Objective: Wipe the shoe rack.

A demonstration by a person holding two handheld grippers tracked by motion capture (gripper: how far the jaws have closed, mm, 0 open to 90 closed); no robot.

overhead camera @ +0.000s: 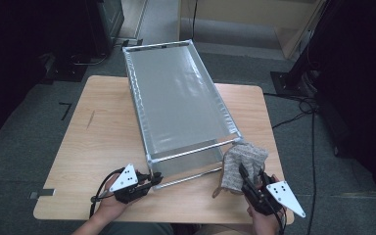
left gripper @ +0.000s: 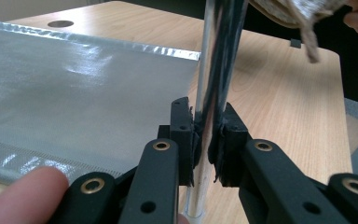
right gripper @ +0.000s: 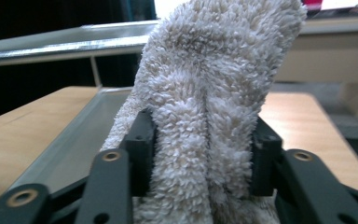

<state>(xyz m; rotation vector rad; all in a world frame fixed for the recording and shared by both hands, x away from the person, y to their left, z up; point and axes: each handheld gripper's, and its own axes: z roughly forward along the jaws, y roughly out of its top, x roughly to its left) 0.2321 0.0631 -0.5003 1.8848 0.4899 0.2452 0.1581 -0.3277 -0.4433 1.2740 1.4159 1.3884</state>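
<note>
One mesh rack (overhead camera: 176,98), one towel (overhead camera: 242,164), one wooden table (overhead camera: 103,142), two grippers

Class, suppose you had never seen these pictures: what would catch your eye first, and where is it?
First the tall metal-framed mesh rack across the middle of the wooden table. Then the fluffy towel bunched in the right gripper at the rack's near right corner, and the left gripper clamped on a near post.

Honestly can't make out any writing, labels, brand names or numbers anywhere here, nothing readable on the rack, the towel or the tabletop.
</note>
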